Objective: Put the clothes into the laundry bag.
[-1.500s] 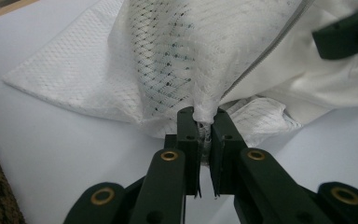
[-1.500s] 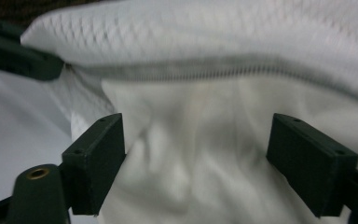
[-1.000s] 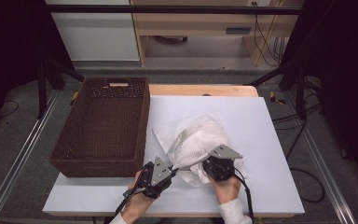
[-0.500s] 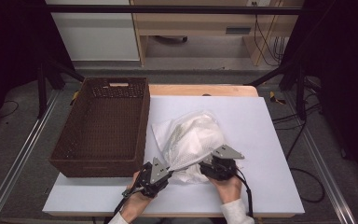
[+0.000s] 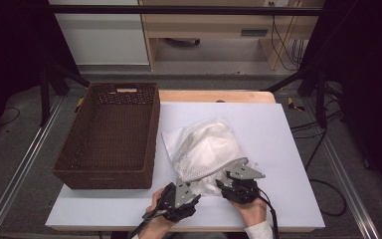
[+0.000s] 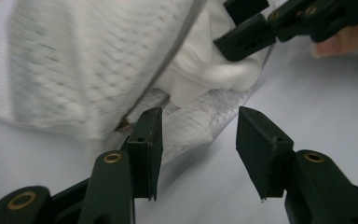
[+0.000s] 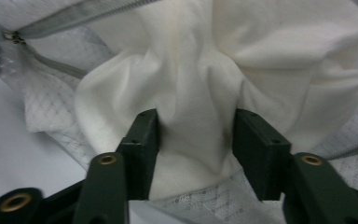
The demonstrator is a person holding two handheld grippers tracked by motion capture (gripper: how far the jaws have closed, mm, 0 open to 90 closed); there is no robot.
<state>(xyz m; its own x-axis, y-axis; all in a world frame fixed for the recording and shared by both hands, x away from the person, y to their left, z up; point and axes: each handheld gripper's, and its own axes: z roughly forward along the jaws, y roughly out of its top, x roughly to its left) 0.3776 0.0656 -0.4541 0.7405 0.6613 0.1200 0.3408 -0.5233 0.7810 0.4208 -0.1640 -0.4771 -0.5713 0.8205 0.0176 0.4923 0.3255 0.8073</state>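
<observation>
Fingers (image 7: 142, 140) of one gripper (right) pinch one white cloth (image 7: 200, 93).

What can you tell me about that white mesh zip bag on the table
The white mesh zip bag lies rumpled on the white table top, right of the brown wicker basket. Its grey zipper stands open at the near end, and white cloth bulges from the mouth. The right gripper has that cloth bunched between its jaws. The left gripper stands open at the bag's near edge.
</observation>
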